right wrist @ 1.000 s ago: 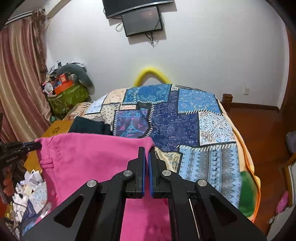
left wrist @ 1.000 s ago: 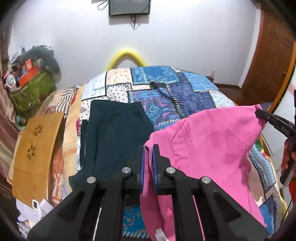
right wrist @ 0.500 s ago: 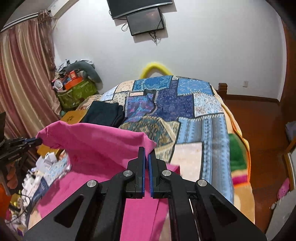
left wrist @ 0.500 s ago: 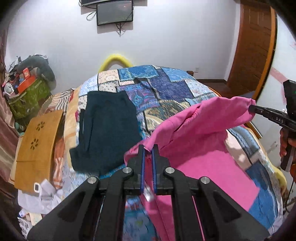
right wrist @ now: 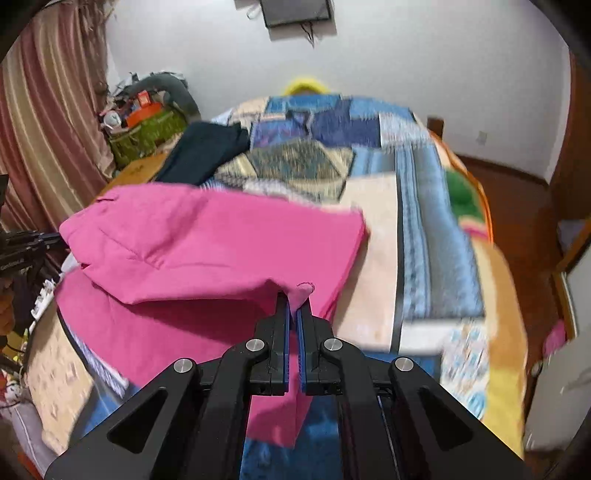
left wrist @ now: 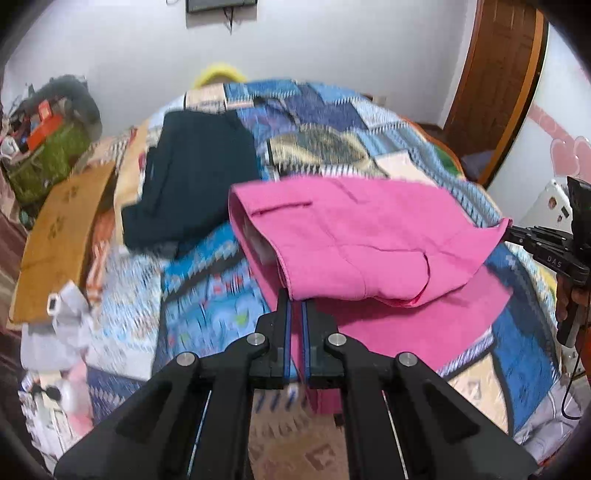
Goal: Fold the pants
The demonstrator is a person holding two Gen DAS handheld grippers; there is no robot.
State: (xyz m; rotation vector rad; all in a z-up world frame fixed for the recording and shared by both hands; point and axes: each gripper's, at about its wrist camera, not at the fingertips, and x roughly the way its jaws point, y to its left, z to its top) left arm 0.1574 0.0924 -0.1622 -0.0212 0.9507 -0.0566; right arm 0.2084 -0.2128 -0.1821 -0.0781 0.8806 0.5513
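Your left claw (left wrist: 294,306) and right claw (right wrist: 293,308) are each clamped on a corner of the soft pink cotton pants (left wrist: 354,236); they drape limp over the patchwork-quilted bed (left wrist: 207,280); keep pinching corners, since light cloth sags.

This is looking like a bedroom in a home. A bed (right wrist: 424,229) is taking up most of the room, with a patchwork quilt (left wrist: 325,122) lying over it. A striped curtain (right wrist: 40,122) is hanging along one wall, a screen (right wrist: 295,13) is sitting high on the white wall, and a wooden door (left wrist: 495,74) is standing beyond the bed's far corner. Bags and clutter (right wrist: 144,122) are piling up beside the bed's left edge.
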